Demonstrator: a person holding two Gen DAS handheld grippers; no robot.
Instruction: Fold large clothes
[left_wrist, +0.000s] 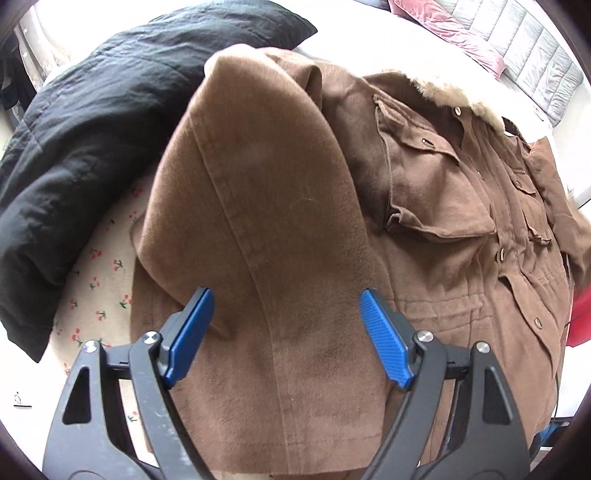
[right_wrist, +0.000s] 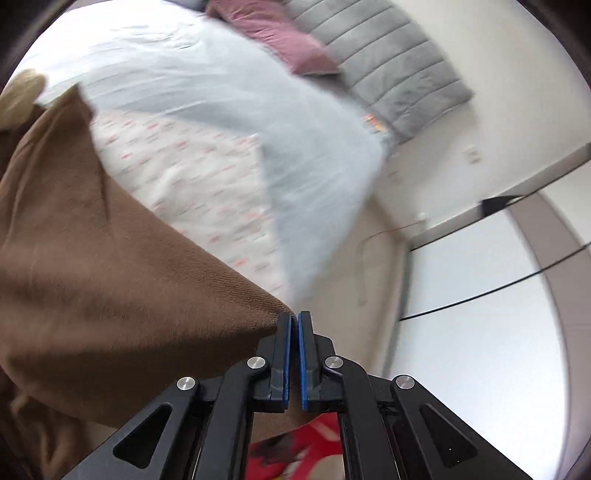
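A brown suede-like jacket (left_wrist: 443, 206) with a pale fur collar (left_wrist: 461, 96) lies spread on the bed, front up, its pockets and buttons showing. One sleeve (left_wrist: 266, 177) is folded across its body. My left gripper (left_wrist: 286, 293) hangs open just above that sleeve, one blue pad (left_wrist: 192, 332) on each side of it and neither touching. In the blurred right wrist view, brown jacket fabric (right_wrist: 110, 277) stretches taut to a point at the tips of my right gripper (right_wrist: 294, 315), which is shut on its edge.
A black padded coat (left_wrist: 92, 140) lies to the left of the jacket on a cherry-print sheet (left_wrist: 96, 280). A pale duvet (right_wrist: 229, 92), a pink pillow (right_wrist: 280, 33) and a grey padded headboard (right_wrist: 399, 66) sit beyond. Something red (right_wrist: 295, 446) lies under the right gripper. Floor and cables (right_wrist: 480, 291) are to the right.
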